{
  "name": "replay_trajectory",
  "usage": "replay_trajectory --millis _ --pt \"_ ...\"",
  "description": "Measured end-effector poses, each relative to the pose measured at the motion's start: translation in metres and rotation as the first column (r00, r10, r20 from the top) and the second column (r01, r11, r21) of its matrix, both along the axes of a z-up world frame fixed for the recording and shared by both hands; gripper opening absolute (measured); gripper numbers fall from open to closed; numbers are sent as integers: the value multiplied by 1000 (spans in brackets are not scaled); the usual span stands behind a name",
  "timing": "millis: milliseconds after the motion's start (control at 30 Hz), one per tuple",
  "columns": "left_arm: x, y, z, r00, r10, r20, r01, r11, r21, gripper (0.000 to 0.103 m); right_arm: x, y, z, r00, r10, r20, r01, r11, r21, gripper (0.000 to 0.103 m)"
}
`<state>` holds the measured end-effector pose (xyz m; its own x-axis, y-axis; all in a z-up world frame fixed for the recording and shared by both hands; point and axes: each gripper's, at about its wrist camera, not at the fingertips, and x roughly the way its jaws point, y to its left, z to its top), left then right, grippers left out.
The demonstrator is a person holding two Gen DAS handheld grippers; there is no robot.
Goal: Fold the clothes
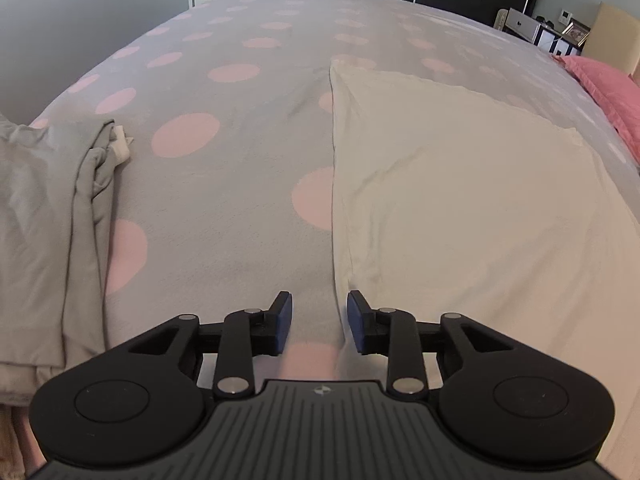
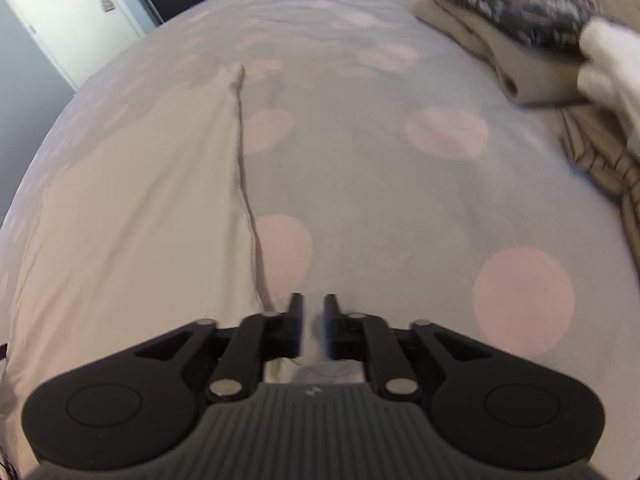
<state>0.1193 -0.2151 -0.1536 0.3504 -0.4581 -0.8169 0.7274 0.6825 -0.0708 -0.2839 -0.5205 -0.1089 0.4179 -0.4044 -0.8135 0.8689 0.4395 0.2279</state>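
Note:
A cream garment lies flat on the grey bedspread with pink dots. Its straight left edge runs toward my left gripper, which is open just above the cover with that edge by its right finger and nothing between the pads. In the right wrist view the same cream garment fills the left side. Its right edge ends beside the left finger of my right gripper. That gripper's fingers stand a narrow gap apart, with only bedspread seen between them. The view is blurred.
A crumpled grey garment lies at the left of the bed. A stack of folded clothes and a striped cloth sit at the right. A pink pillow is at the far right and a white door beyond the bed.

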Motion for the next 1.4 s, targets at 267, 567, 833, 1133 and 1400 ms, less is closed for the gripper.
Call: replay_trajectory --millis 267,567,833,1133,1400 --pt "-34 10 19 1000 -30 1 30 999 -14 36 -65 -8 2 979 -201 33 198 977 79 45" --pt "-70 20 20 998 -55 -22 55 998 1 40 -101 39 -2 979 -202 16 198 970 140 51" --pt "-92 20 23 995 -91 -40 90 996 -27 40 -115 49 -23 970 -229 77 201 941 272 51" --pt "-100 17 19 992 -113 -55 112 993 -31 40 -95 61 13 968 -198 154 162 963 214 13" --pt "-103 4 13 987 -136 -83 132 990 -53 40 -17 73 48 962 -31 271 -17 984 175 13"
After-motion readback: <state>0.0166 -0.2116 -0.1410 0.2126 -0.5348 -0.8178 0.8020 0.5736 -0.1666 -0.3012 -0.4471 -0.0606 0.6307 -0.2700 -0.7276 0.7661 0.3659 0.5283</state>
